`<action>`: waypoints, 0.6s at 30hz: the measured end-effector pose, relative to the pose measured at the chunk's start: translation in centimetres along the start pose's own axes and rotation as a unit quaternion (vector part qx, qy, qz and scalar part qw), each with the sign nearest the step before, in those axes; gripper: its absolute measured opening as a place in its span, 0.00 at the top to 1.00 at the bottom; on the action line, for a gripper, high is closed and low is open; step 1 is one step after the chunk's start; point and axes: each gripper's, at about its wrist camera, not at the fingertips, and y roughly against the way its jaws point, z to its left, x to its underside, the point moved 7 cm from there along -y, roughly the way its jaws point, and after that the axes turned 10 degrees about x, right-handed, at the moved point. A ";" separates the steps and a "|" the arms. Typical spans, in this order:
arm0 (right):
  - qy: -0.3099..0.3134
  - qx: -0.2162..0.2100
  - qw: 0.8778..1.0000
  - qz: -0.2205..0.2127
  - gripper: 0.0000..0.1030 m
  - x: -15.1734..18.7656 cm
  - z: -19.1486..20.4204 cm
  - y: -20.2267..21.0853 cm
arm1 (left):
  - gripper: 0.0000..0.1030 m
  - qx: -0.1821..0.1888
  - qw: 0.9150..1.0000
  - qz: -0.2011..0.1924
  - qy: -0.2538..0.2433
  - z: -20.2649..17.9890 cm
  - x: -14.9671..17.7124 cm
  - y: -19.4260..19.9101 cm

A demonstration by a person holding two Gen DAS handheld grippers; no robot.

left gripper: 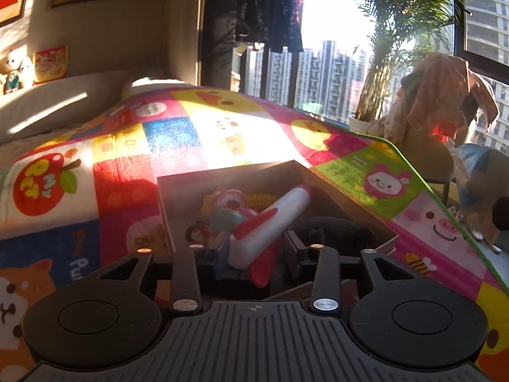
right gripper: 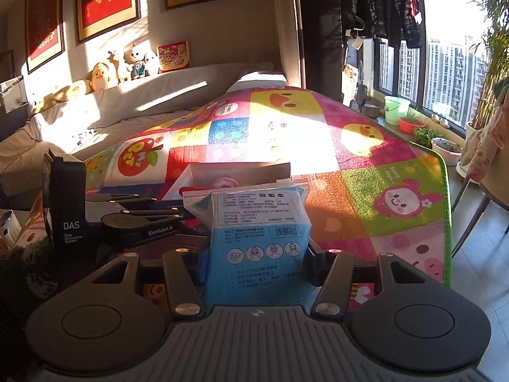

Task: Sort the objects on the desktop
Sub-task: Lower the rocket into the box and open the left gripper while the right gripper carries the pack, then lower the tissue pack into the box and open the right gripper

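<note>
Left gripper hangs over the brown cardboard box, jaws parted around the white-and-red toy rocket, nose pointing away; right gripper clamps a blue mask packet.

Strong low sunlight pours in through the windows ahead and to the right of each tool, so both views are harshly contrasted. The sky past the glass is blown out to pure white, and a hot patch of glare washes out the patterned mat just beyond the open box. The box's inside lies in deep shadow, its contents dim and murky. Slanted sunbeams stripe the wall ahead to the left. Each tool's near body is dark, almost silhouetted. Fisheye distortion bends the window frames and mat edges strongly toward the borders, and detail is soft and grainy throughout.
</note>
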 end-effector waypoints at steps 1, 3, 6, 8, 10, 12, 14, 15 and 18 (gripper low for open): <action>0.006 0.001 1.000 -0.006 0.47 -0.4 0.0 0.2 | 0.35 -0.005 1.000 -0.010 -0.002 -0.1 0.3 1.0; 0.014 -0.002 1.000 -0.013 0.47 -1.7 0.3 0.1 | 0.30 -0.013 1.000 -0.021 -0.002 0.0 1.1 2.7; 0.002 -0.031 0.999 -0.005 0.47 -4.5 1.5 -1.7 | 0.29 -0.019 0.999 -0.031 0.030 0.9 2.3 4.2; -0.011 -0.056 0.998 0.010 0.47 -6.3 2.9 -3.9 | 0.27 -0.019 0.998 -0.041 0.047 1.5 2.7 4.6; -0.032 -0.082 0.995 0.044 0.47 -8.2 5.3 -7.5 | 0.25 -0.017 0.997 -0.052 0.053 1.9 2.6 4.9; -0.050 -0.094 0.991 0.075 0.47 -9.3 7.5 -11.0 | 0.21 -0.007 0.996 -0.065 0.060 2.1 2.6 5.3; -0.062 -0.098 0.988 0.103 0.47 -9.9 9.7 -14.5 | 0.16 0.004 0.995 -0.073 0.067 2.2 2.7 5.7; -0.067 -0.098 0.987 0.113 0.47 -10.0 10.6 -16.1 | 0.15 0.005 0.995 -0.076 0.071 2.4 2.8 5.8; -0.070 -0.070 0.987 0.130 0.47 -9.8 12.3 -20.3 | 0.11 0.000 0.994 -0.074 0.083 3.1 3.3 5.9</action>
